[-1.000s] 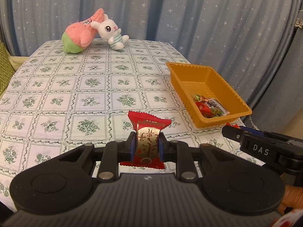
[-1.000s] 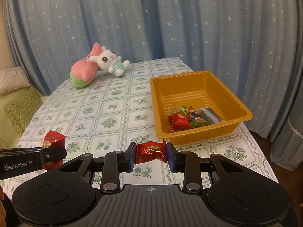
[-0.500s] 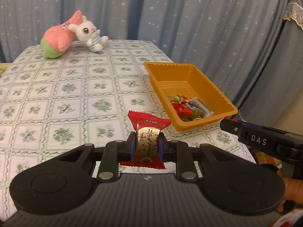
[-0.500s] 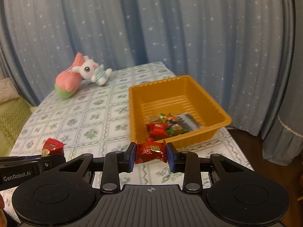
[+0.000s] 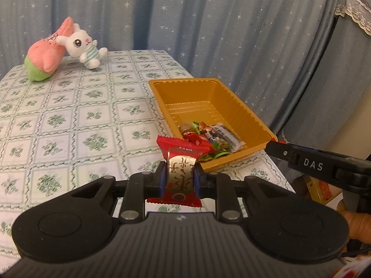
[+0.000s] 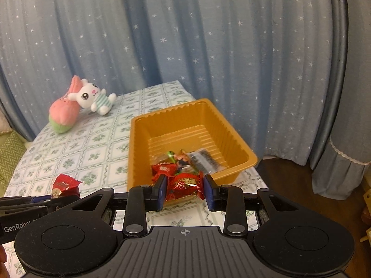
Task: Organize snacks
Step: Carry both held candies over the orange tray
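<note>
Left claw (image 5: 179,177) grips a red-and-silver snack (image 5: 180,173) — right claw (image 6: 185,191) clamps a red candy (image 6: 185,185) — near the orange tray (image 6: 231,136).

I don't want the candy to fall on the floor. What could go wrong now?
1. The tray sits at the table's corner, so a bump from either gripper could push it off the edge.
2. The left gripper pinches its red snack only across the middle; it could slip out before reaching the tray.
3. The right gripper holds its candy over the tray's near rim; dropped early, it may land outside.
</note>
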